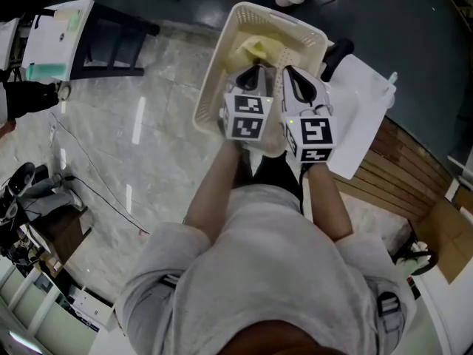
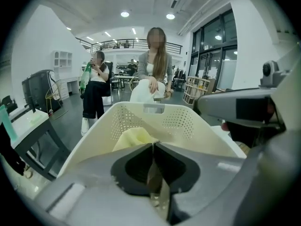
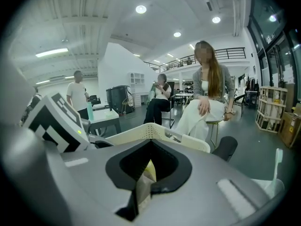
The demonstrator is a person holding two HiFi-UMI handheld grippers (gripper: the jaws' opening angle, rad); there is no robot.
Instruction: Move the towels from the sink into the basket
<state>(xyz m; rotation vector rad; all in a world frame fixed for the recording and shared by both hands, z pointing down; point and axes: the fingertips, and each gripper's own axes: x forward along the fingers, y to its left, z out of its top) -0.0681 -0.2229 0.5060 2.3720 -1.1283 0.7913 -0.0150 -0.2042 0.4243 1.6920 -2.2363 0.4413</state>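
Both grippers hang side by side over the cream perforated basket (image 1: pixel 210 76). A yellow towel (image 1: pixel 259 49) lies inside it, and shows in the left gripper view (image 2: pixel 131 138) too. My left gripper (image 1: pixel 255 69) is shut, and a strip of beige towel (image 2: pixel 154 179) is pinched between its jaws. My right gripper (image 1: pixel 290 74) is shut as well, with a fold of the same pale beige towel (image 3: pixel 143 185) caught in its jaws. The basket's far wall (image 2: pixel 155 119) and rim (image 3: pixel 146 132) lie just ahead of both grippers. No sink is recognisable in any view.
A white slab (image 1: pixel 362 113) lies right of the basket, with wooden boards (image 1: pixel 399 176) beyond it. A dark table with a white top (image 1: pixel 63 35) stands at the left. Cables (image 1: pixel 96 191) run over the marble floor. People (image 2: pixel 153 65) sit or stand beyond the basket.
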